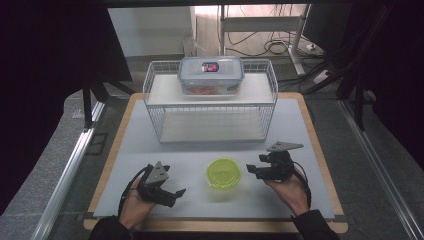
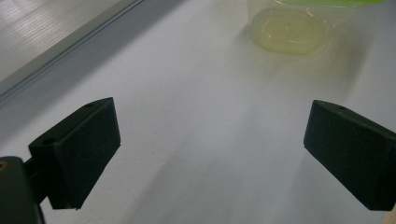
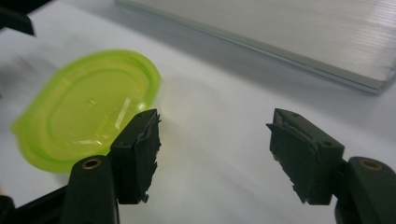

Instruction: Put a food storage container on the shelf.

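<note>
Sitting on the worktop between the two grippers, the green-lidded tub is free of both. The right gripper hovers just beside the tub's right side, jaws spread with nothing between them; in the right gripper view the lid lies just left of the left jaw. The left gripper rests lower left, well apart from the tub, jaws spread wide and empty.

Risks, as I judge them: the tub looks light and its clear body is thin, so a sideways nudge from the right gripper could skid or tip it. A pinch on the lid's rim alone might pop the lid off instead of lifting the tub. Closing too hard could flex the walls and let it squirt out. If the tub is meant for the wire rack behind, a low carry could catch the rack's front edge.

Count: two grippers, one green-lidded tub, one wire rack with two shelves, and one blue-lidded box on the upper shelf.
</note>
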### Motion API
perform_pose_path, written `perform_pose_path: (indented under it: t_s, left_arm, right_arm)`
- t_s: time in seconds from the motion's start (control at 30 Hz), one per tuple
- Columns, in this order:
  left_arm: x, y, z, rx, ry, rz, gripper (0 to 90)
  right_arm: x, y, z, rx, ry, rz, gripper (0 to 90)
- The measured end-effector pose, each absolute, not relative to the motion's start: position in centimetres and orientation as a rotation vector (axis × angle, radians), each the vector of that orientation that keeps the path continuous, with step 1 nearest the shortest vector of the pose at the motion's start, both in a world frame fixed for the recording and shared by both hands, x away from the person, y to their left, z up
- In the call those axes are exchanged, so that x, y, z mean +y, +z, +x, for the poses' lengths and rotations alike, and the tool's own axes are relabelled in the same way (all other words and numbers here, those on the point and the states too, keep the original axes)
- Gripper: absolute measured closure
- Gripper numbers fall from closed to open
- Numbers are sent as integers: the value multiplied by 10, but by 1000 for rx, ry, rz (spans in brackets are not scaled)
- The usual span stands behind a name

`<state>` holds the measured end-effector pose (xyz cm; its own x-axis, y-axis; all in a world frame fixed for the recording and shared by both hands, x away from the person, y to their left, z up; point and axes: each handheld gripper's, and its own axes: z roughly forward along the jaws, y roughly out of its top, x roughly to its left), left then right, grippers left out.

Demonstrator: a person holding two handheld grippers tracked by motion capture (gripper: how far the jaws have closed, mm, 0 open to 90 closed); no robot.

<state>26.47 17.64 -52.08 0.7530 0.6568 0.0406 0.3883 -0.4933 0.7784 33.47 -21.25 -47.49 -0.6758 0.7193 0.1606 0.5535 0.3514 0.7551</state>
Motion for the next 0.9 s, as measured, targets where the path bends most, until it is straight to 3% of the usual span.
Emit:
perform_pose_path:
  t_s: [0.57, 0.73, 0.9]
  left_arm:
    - [175, -522, 265, 771, 431, 2159, 37]
    - [175, -521, 264, 767, 434, 2161, 38]
    - [174, -521, 264, 763, 436, 2166, 39]
  right_arm:
    - [-183, -489, 351, 2562, 1402, 1288, 600]
    - [-181, -495, 357, 2586, 1442, 1381, 729]
    - [-182, -498, 360, 2609, 1490, 1477, 797]
